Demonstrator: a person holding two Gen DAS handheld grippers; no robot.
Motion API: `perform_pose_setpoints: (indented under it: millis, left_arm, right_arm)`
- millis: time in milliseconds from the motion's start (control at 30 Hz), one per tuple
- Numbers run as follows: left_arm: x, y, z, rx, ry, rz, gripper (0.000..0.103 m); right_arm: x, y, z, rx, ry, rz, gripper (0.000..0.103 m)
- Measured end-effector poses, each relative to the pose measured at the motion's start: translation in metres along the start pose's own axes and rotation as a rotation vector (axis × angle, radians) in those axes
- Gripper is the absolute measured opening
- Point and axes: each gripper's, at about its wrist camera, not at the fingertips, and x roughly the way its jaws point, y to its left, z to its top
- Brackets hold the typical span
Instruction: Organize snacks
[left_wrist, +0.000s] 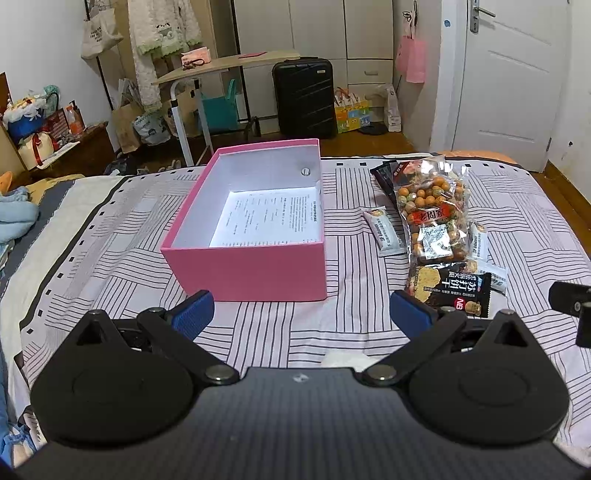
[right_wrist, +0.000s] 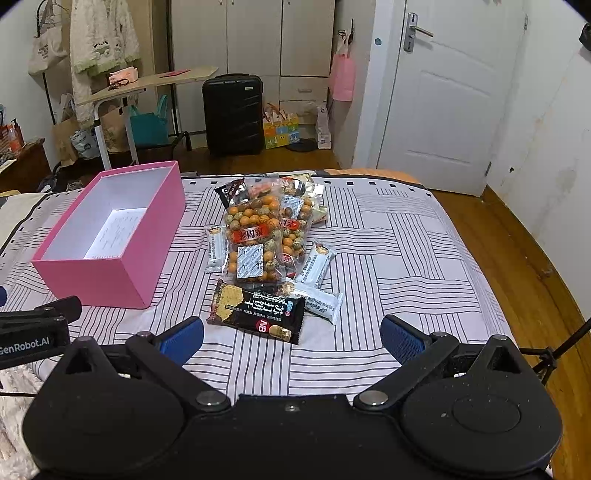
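Observation:
An open pink box (left_wrist: 251, 269) (right_wrist: 110, 273) with a white inside and a printed sheet on its floor sits on the striped bedspread. To its right lies a pile of snacks: a clear bag of coated nuts (left_wrist: 432, 206) (right_wrist: 251, 236), a black cracker packet (left_wrist: 450, 291) (right_wrist: 258, 314), and small white bars (left_wrist: 384, 232) (right_wrist: 317, 262). My left gripper (left_wrist: 301, 314) is open just in front of the box. My right gripper (right_wrist: 291, 338) is open just short of the black packet. Neither holds anything.
The bedspread (right_wrist: 388, 258) ends at wooden floor (right_wrist: 517, 258) on the right. Beyond the bed stand a black suitcase (left_wrist: 304, 98), a small rolling table (left_wrist: 221, 68) and a white door (right_wrist: 443, 92). Part of the other gripper (right_wrist: 37, 328) shows at the left edge.

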Motion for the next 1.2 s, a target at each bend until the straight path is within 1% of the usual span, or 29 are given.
perform_pose_setpoints:
  millis: [533,900,1200]
  left_arm:
    - [0.0004,0.0038,-0.0016,-0.04,0.009,-0.011,0.103]
    - [-0.0012,0.0035,-0.0011,-0.044,0.037,-0.01,0.103]
    - [-0.004,0.0029,-0.0021,-0.042,0.057,-0.017,0.103]
  right_arm:
    - [-0.0031,0.0013,-0.0017,-0.01,-0.033,-0.004,0.103]
    - [-0.0042,-0.0001,-0.0022,-0.011,-0.019,0.0,0.103]
    - [-0.0037,0.0015,-0.0039,-0.022,0.003,0.029,0.103]
